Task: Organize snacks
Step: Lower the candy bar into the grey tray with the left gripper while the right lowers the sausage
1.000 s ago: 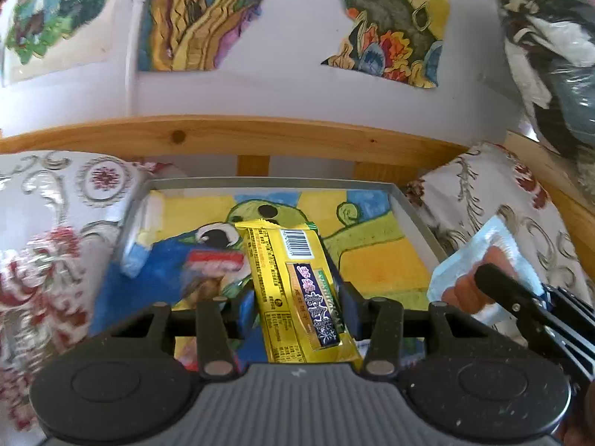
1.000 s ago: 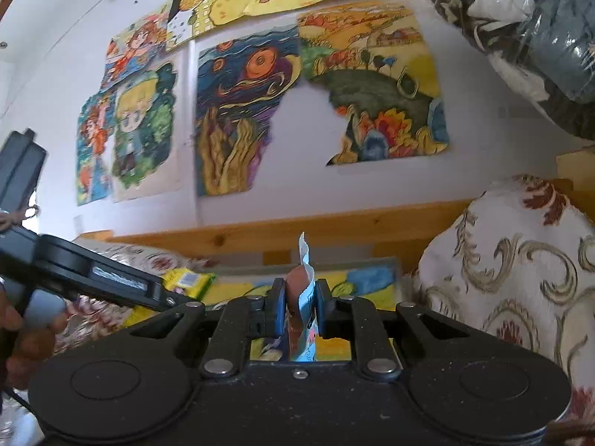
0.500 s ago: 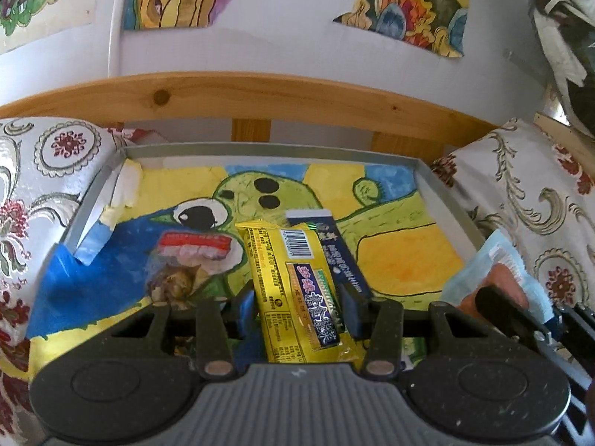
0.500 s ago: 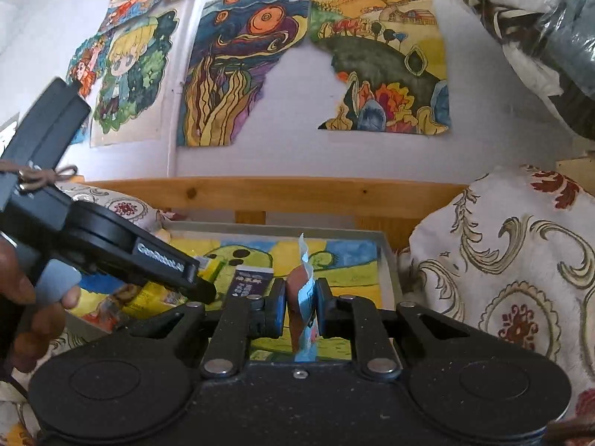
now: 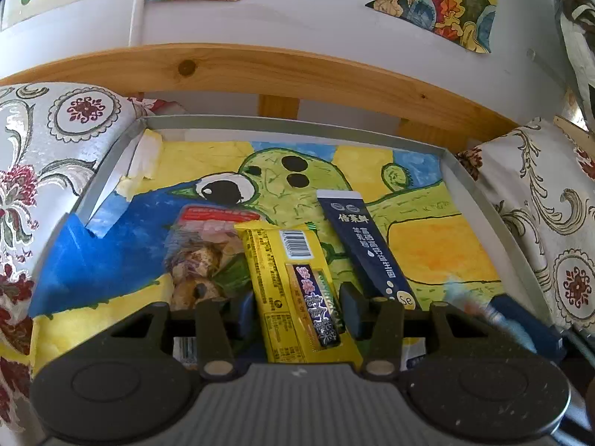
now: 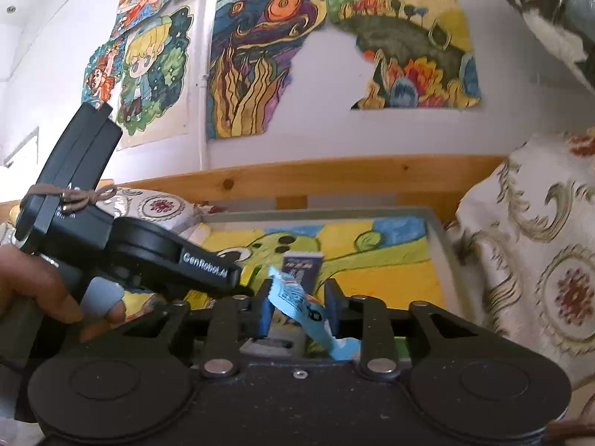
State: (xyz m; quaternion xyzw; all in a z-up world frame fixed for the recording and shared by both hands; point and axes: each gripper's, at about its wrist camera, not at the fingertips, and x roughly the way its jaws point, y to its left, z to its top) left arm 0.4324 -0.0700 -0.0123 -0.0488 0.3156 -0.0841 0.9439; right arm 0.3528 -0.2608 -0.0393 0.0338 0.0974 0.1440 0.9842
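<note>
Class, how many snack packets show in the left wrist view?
4: yellow packet in the left gripper; clear bag left of it; dark blue packet right of it; light blue packet far right. Others may hide beneath the gripper.

I am working in a home, likely a living room or a child's room. Hand-coloured drawings (image 6: 260, 63) are stuck straight onto the white wall (image 6: 334, 130), some torn at the edges. A pine rail (image 5: 282, 70) of a bench or bed runs below them, with floral cushions (image 5: 48, 137) at both sides. A grey tray (image 5: 479, 200) between the cushions is lined with another painting (image 5: 420, 245).
</note>
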